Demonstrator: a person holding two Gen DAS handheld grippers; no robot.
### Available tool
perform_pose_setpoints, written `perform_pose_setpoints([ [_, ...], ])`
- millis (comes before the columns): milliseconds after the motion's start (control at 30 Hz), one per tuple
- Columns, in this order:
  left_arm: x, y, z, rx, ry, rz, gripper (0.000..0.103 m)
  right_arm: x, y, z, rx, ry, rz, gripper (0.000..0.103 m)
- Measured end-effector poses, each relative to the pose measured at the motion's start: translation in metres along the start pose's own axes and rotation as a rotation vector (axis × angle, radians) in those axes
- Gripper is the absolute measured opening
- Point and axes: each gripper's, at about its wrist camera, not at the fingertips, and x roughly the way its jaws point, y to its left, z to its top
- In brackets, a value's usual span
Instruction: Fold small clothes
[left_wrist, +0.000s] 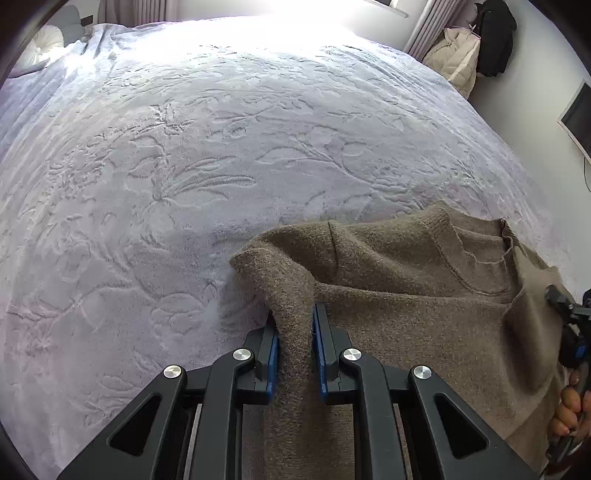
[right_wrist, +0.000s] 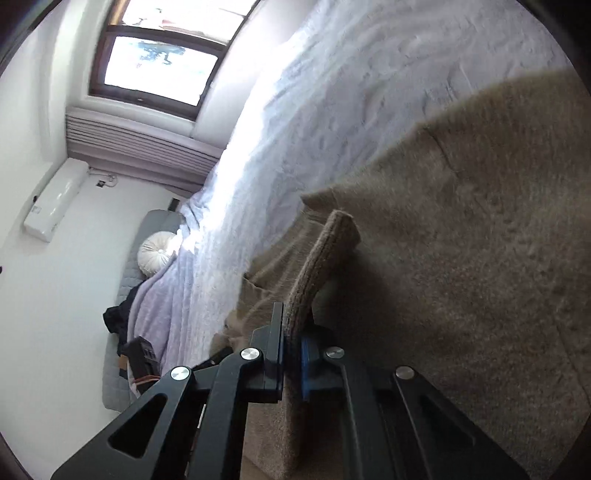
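Pale embossed bedspread (left_wrist: 166, 184) stretches far ahead and leftward, giving open room for laying things flat. Near its front edge hangs the brown sweater (left_wrist: 406, 295), its width running between both tongs: the left tongs (left_wrist: 295, 354) pinch one shoulder fold, the right tongs (right_wrist: 293, 354) are clamped on a ribbed edge, tilted, the bed's side edge beyond.

One sweater (left_wrist: 406, 295), two tongs (left_wrist: 295, 325) (right_wrist: 293, 332), one round cushion (right_wrist: 159, 253).
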Motion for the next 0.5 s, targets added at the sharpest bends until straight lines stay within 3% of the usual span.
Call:
perform_pose_setpoints([
  [100, -0.001, 0.010, -0.004, -0.025, -0.021, -0.031, 0.017, -0.045, 0.004, -0.005, -0.060, -0.121, 0.020, 0.007],
  [167, -0.003, 0.016, -0.006, -0.051, -0.038, -0.054, 0.017, -0.066, -0.012, -0.008, -0.030, -0.172, -0.066, 0.007],
  [233, -0.003, 0.019, -0.009, -0.058, -0.049, -0.076, 0.017, -0.074, -0.038, -0.012, 0.024, -0.157, -0.203, 0.007],
  [300, -0.004, 0.018, -0.011, -0.044, -0.057, -0.068, 0.018, -0.068, -0.052, -0.021, 0.045, -0.088, -0.197, 0.006],
  [333, -0.007, 0.018, -0.013, -0.030, -0.063, -0.048, 0.023, -0.069, -0.046, -0.025, 0.020, -0.082, -0.215, 0.007],
  [400, -0.014, 0.017, -0.014, -0.021, -0.085, 0.039, 0.045, -0.070, -0.030, -0.029, -0.043, -0.071, -0.303, 0.012],
  [433, -0.020, 0.019, -0.016, -0.025, -0.101, 0.093, 0.067, -0.070, -0.025, -0.031, -0.054, -0.063, -0.337, 0.016],
  [500, -0.037, 0.023, -0.021, -0.026, -0.158, 0.144, 0.071, -0.075, -0.021, -0.036, -0.041, -0.060, -0.339, 0.022],
])
